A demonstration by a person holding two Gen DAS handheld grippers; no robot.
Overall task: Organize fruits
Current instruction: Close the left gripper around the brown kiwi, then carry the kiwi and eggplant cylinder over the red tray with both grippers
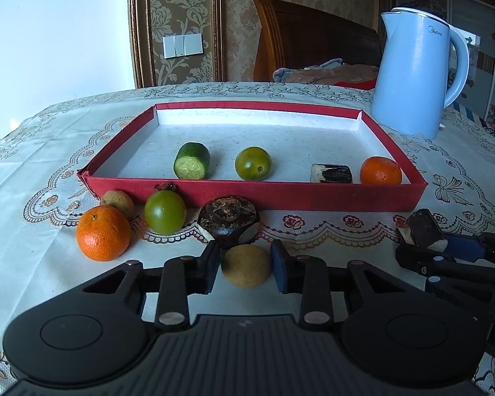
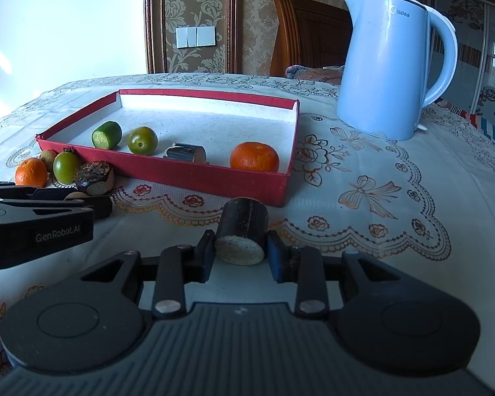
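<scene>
A red tray holds a cucumber piece, a green tomato, a dark sugarcane piece and an orange. In front of it lie an orange, a green tomato, a longan and a dark water chestnut. My left gripper is open around a tan longan on the cloth. My right gripper is shut on a dark sugarcane piece, also seen in the left wrist view.
A light blue kettle stands at the back right of the tray. A patterned tablecloth covers the table. A wooden headboard is behind the table.
</scene>
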